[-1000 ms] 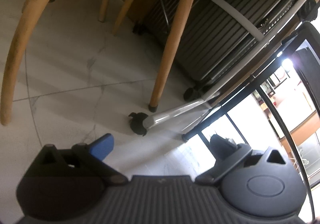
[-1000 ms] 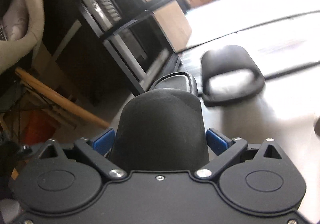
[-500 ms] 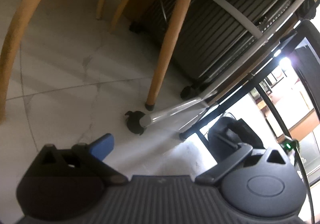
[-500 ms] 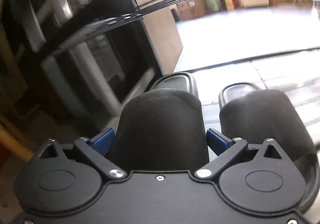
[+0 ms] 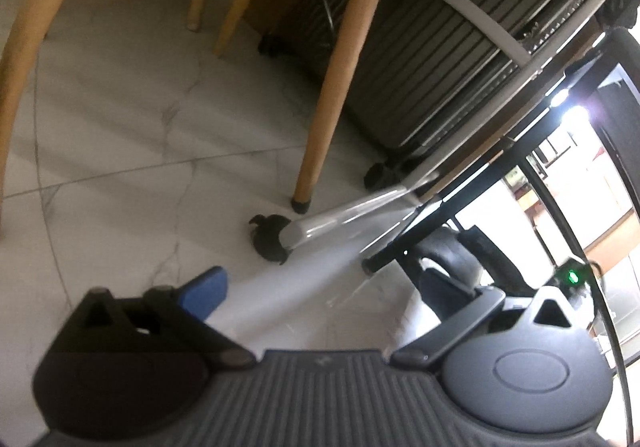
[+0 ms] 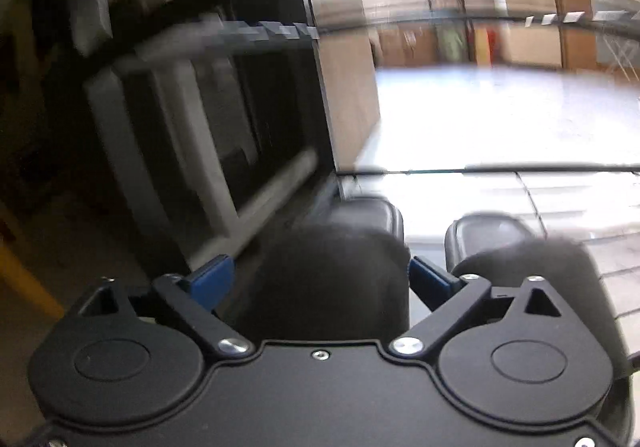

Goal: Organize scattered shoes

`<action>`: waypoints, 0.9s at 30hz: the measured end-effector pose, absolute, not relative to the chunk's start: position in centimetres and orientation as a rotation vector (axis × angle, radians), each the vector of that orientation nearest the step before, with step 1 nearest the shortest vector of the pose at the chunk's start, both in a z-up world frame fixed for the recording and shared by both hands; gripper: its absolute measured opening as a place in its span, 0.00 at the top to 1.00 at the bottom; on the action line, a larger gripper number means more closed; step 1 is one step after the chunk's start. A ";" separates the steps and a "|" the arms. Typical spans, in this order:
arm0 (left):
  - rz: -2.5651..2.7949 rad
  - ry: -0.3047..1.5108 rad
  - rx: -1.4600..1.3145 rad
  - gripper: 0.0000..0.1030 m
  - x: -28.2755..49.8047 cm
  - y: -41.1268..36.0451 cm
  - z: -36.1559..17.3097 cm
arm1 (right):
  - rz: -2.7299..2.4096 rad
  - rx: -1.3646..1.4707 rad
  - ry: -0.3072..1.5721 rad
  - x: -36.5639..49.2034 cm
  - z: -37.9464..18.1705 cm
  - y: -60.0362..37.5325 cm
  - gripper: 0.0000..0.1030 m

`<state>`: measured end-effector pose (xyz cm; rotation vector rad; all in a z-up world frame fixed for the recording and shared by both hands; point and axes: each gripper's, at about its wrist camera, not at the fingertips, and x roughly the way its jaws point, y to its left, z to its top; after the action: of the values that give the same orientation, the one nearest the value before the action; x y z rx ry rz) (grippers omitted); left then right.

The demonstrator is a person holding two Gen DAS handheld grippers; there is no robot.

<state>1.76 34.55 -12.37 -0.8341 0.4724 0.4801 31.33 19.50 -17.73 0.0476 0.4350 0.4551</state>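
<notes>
Right gripper (image 6: 320, 279) pinched a black slipper (image 6: 332, 279); its mate (image 6: 532, 267) sat just beside, at three o'clock. Left gripper (image 5: 320, 287) hung spread wide.

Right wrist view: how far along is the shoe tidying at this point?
Nearly paired. One black slipper already lies on the floor. In hand: the right gripper is shut on a second slipper, held alongside the first, toes pointing the same way. Left: letting it go. The left gripper is open with nothing between its fingers. Whether more shoes remain cannot be told.
</notes>
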 end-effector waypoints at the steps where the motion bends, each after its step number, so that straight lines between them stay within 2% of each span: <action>1: 0.480 0.471 -0.830 0.01 1.8 34.5 -12.3 | 0.477 0.036 0.436 30.8 -17.6 19.3 0.01; 10: 0.483 0.463 -0.825 0.01 1.8 34.5 -12.4 | 0.550 -0.146 0.537 27.3 -20.7 20.2 0.00; 19: 0.487 0.468 -0.831 0.01 2.2 34.5 -12.3 | 0.472 -0.150 0.514 29.6 -21.5 22.1 0.01; 24: 0.501 0.462 -0.833 0.01 2.2 34.0 -12.3 | 0.441 -0.131 0.486 29.8 -21.7 22.9 0.05; 27: 0.500 0.464 -0.831 0.01 2.3 34.1 -12.2 | 0.420 -0.171 0.457 30.0 -21.2 23.9 0.04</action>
<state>2.32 34.07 -12.25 -0.8315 0.4636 0.5000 30.02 23.85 -21.20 -0.1712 0.4571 0.4202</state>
